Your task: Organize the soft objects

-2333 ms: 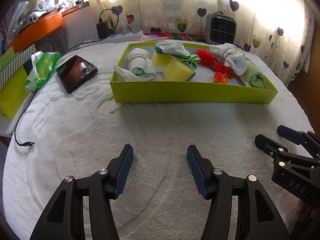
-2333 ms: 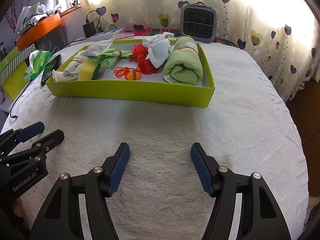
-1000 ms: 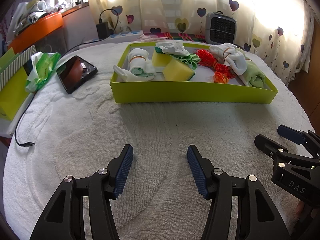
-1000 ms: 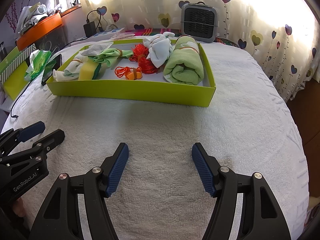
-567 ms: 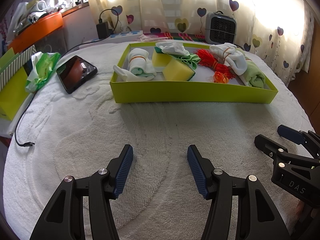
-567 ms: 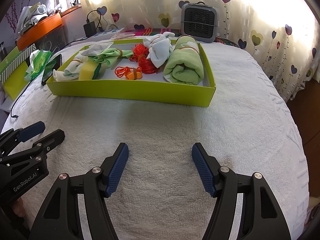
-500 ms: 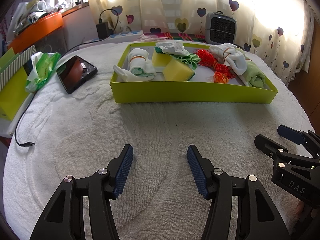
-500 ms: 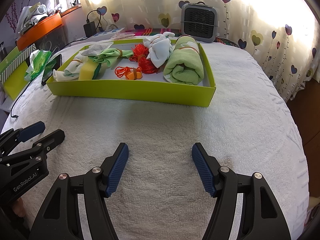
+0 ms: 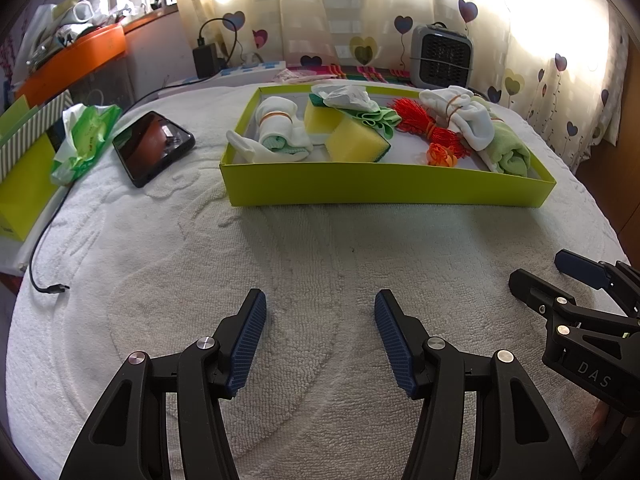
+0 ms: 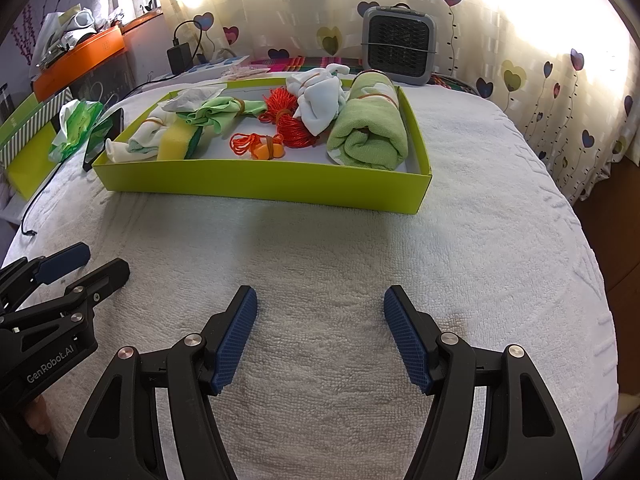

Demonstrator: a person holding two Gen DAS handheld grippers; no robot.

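While poised side by side over bare white terry cloth (image 9: 320,248), both tools noted idle. Left gripper (image 9: 320,336): black frame, blue ribbed pads, jaws spread, nothing between them. Right gripper (image 10: 320,336): same build, likewise released and empty.

Ahead of both, well apart from the fingertips: shallow lime-green cardboard tray (image 10: 260,188), holding all soft goods in view.
- Rolled pale-green towel bound with a rubber band (image 10: 370,132), far right of tray, straight ahead of right gripper.
- Knotted white cloth bundle (image 10: 320,98), just left of towel.
- Skein of red-orange cord (image 10: 286,118); small orange coil (image 10: 260,146) in front.
- Gathered light-green cloth (image 10: 218,114), banded.
- Yellow sponge block with green scouring face (image 9: 356,142), ahead of left gripper.
- Rolled white sock pair, banded (image 9: 276,130), tray's left end.

Step judged: either completed or not begun; nothing soft seen loose on the cloth, so likely finished. Next move, if any: long forward reach over the tray wall, jaws kept wide for the bulky towel.

Unclear: tray floor behind near wall hidden; a second sponge partly covered by cloth; right gripper cut off at the left view's edge, left gripper at the right view's edge.
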